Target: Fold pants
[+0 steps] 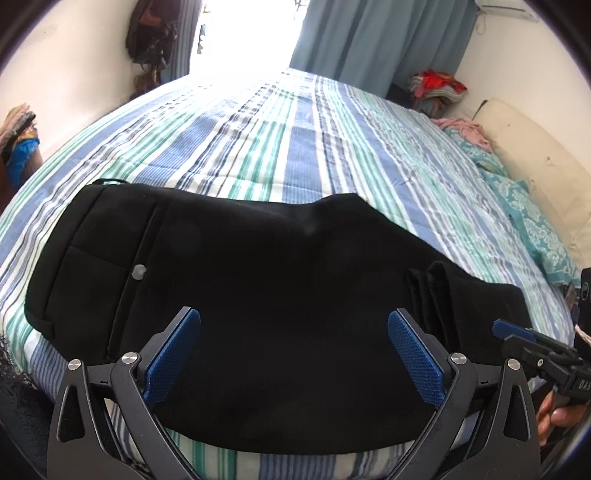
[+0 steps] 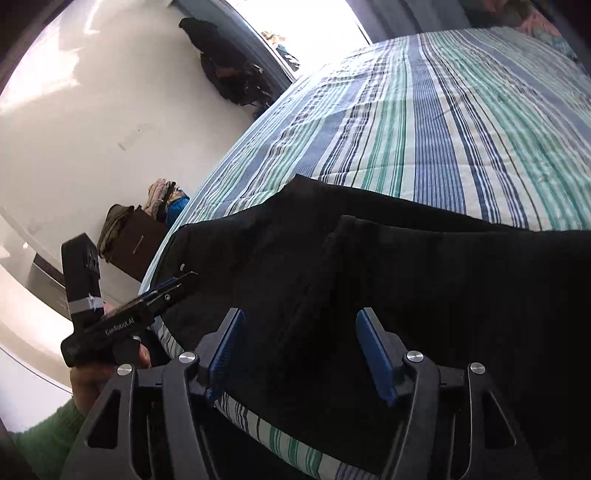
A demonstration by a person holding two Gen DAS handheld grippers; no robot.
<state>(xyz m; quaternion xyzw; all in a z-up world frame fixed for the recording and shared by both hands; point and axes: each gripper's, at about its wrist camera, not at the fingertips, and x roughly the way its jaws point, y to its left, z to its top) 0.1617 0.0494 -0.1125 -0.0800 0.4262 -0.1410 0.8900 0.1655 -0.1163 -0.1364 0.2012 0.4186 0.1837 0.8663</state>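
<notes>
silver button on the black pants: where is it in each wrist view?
Left wrist: small round silver button left of centre, on the black fabric pants near the waistband.
Right wrist: same button, a tiny dot at the left, above the other tool's tip.
Shared landmark: blue-green striped bedspread.

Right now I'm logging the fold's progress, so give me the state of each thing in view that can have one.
pants: lying on the bed, partly folded, leg ends doubled over on top, waistband flat.
left gripper: open, above the pants, holding nothing.
right gripper: open, above the pants, holding nothing.
bedspread: spread over the bed, fairly smooth.
curtain: drawn aside, bright opening beside it.
</notes>
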